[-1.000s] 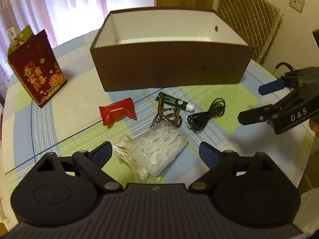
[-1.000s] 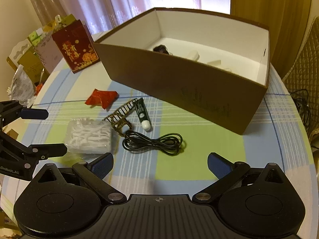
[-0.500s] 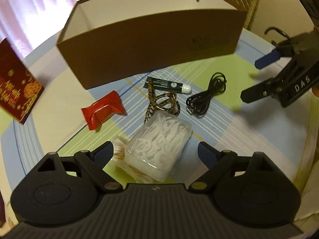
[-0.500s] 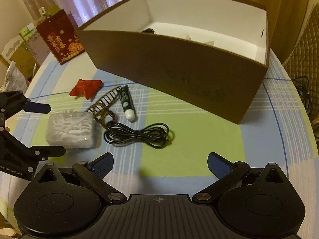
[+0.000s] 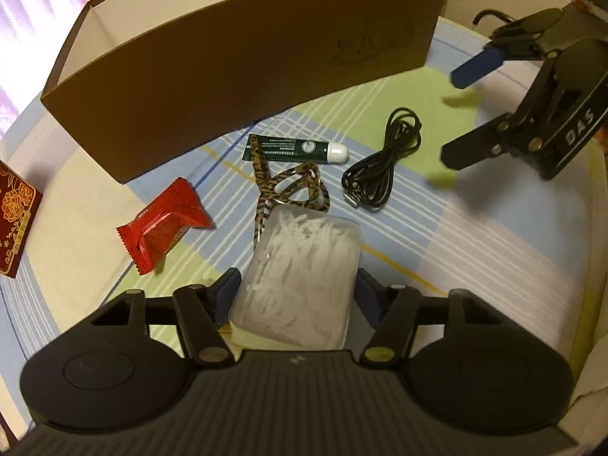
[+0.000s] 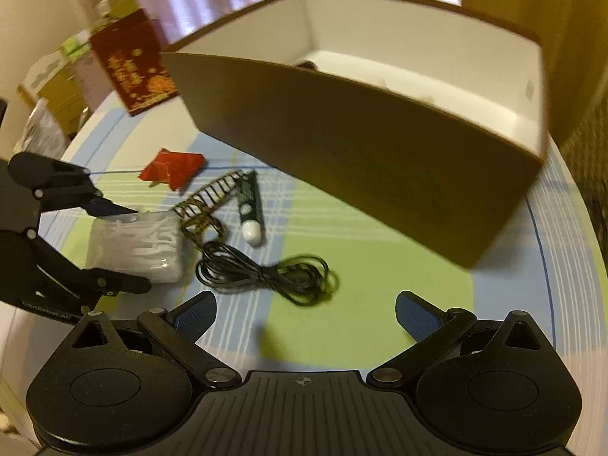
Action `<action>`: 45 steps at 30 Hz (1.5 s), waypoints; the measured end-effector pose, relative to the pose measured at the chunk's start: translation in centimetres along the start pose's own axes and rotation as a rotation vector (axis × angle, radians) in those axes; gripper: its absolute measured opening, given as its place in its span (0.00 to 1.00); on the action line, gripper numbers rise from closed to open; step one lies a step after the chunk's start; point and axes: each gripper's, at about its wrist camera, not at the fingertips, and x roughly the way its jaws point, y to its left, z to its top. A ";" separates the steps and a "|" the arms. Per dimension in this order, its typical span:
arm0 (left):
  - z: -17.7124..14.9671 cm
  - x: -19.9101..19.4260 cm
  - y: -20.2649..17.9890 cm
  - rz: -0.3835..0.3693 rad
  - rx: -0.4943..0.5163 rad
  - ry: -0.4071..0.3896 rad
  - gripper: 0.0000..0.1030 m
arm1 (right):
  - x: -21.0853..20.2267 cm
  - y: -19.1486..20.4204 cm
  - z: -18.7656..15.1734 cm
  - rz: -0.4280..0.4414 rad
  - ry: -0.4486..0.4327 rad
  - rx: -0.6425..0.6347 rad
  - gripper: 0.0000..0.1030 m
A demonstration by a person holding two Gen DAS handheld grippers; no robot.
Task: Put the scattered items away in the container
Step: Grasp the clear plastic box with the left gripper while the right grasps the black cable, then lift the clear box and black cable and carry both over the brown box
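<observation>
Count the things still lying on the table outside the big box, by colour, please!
Red: 1, snack packet
Green: 1, tube
Black: 1, cable
Striped: 1, cord
Clear: 1, box of floss picks
Total: 5

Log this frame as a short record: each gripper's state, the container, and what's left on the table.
left gripper: closed around clear floss-pick box
right gripper: open, empty, above black cable
container: brown box, some items inside, unclear which
left on table: red packet, green tube, striped cord, black cable
</observation>
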 end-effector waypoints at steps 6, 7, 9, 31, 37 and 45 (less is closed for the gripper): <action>-0.3 -0.9 0.2 0.013 -0.090 -0.020 0.52 | 1.5 1.1 0.4 0.037 -0.042 -0.202 1.00; -0.4 -1.1 0.3 0.017 -0.108 -0.020 0.52 | 1.7 1.3 0.4 0.046 -0.042 -0.241 0.87; 0.0 -1.1 0.3 0.023 -0.137 -0.018 0.52 | 2.3 1.7 0.4 0.081 -0.026 -0.319 0.67; -1.5 0.2 -4.7 -0.022 -0.397 -0.002 0.52 | -1.3 -0.6 -5.4 0.051 0.122 -0.192 0.41; -1.2 0.3 -4.6 0.008 -0.419 -0.008 0.55 | -2.7 -0.4 -5.4 0.004 0.020 -0.196 0.90; -1.3 0.5 -4.9 0.043 -0.461 -0.016 0.51 | 0.1 0.8 -3.3 0.055 -0.004 -0.322 0.67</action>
